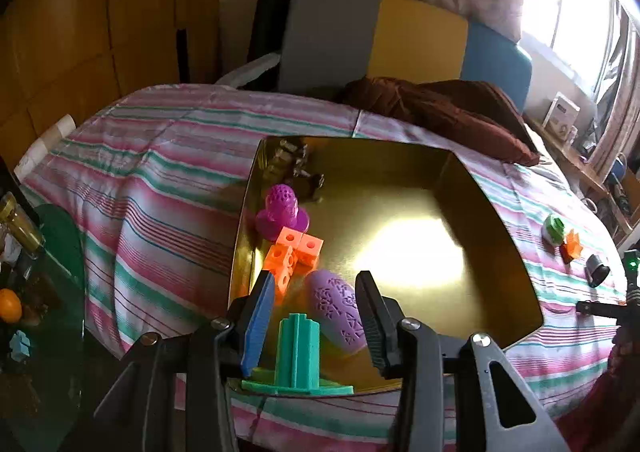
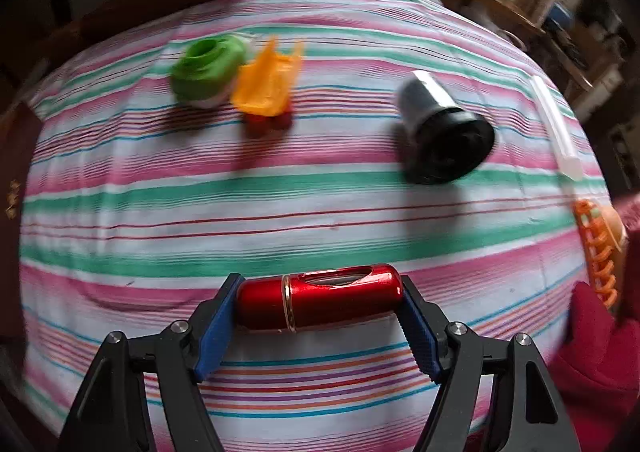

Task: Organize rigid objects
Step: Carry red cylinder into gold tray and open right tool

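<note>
Left wrist view: my left gripper (image 1: 316, 316) hangs over the near edge of the gold tray (image 1: 496, 211) on the striped bed (image 1: 160, 171), jaws wide apart and gripping nothing, with the teal piece (image 1: 298, 356) standing between them on that edge. Along the tray's left wall sit the magenta piece (image 1: 282, 209), the orange cubes (image 1: 294, 252) and the lilac shell (image 1: 338, 310), with a dark object at the far left corner too dim to name. Most of the tray floor is bare

Right wrist view: my right gripper (image 2: 318, 302) is closed end to end on the red capsule (image 2: 318, 296), held crosswise just above the bedspread. Beyond it, near the far edge of the bed, lie the green piece (image 2: 208, 67) touching the orange star (image 2: 268, 81), and well to their right the black cylinder (image 2: 444, 131). An orange comb-like piece (image 2: 596, 248) and a clear tube (image 2: 556, 123) lie at the bed's right edge

I judge the sorting roughly half done: several items are boxed, the capsule is in hand, and at least three wait on the bed. Only the left camera shows the tray's contents; only the right shows the capsule, comb and tube
</note>
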The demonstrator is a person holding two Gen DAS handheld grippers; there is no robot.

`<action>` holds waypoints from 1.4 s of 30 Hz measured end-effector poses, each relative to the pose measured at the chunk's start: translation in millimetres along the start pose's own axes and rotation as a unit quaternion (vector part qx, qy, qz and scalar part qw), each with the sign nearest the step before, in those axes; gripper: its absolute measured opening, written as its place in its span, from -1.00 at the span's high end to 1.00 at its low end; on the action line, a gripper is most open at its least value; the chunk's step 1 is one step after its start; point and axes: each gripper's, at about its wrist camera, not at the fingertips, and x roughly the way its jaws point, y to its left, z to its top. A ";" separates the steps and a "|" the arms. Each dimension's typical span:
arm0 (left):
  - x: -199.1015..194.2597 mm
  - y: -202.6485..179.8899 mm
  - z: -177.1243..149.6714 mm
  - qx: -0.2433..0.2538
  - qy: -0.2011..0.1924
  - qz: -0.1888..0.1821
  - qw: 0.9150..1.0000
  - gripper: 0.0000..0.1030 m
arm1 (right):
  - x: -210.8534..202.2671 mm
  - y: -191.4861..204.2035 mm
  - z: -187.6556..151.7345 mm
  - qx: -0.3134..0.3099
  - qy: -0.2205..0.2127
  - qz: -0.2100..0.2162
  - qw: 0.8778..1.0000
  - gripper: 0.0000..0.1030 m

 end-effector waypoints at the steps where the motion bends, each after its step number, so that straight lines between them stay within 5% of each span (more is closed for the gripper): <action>1: -2.7 -1.0 -0.2 0.001 -0.002 0.001 1.000 0.19 | 0.1 5.9 -0.9 -0.012 -0.001 0.012 1.000 -0.45; 6: -11.2 -1.7 -2.9 0.002 -0.007 -0.006 1.000 0.19 | 0.1 30.2 -3.5 -0.071 -0.008 0.019 0.997 -0.45; 25: -16.2 8.1 -14.8 -0.008 -0.007 -0.008 1.000 0.19 | -15.5 79.8 -12.4 -0.125 0.004 0.037 0.992 -0.45; 33: -14.5 15.7 -19.8 -0.017 -0.004 -0.007 1.000 0.19 | -51.4 103.0 -10.1 -0.105 -0.058 0.082 0.989 -0.45; 42: -18.1 30.1 -16.9 -0.039 -0.014 0.006 0.999 0.19 | -120.5 192.2 -12.4 -0.160 -0.147 0.176 0.960 -0.45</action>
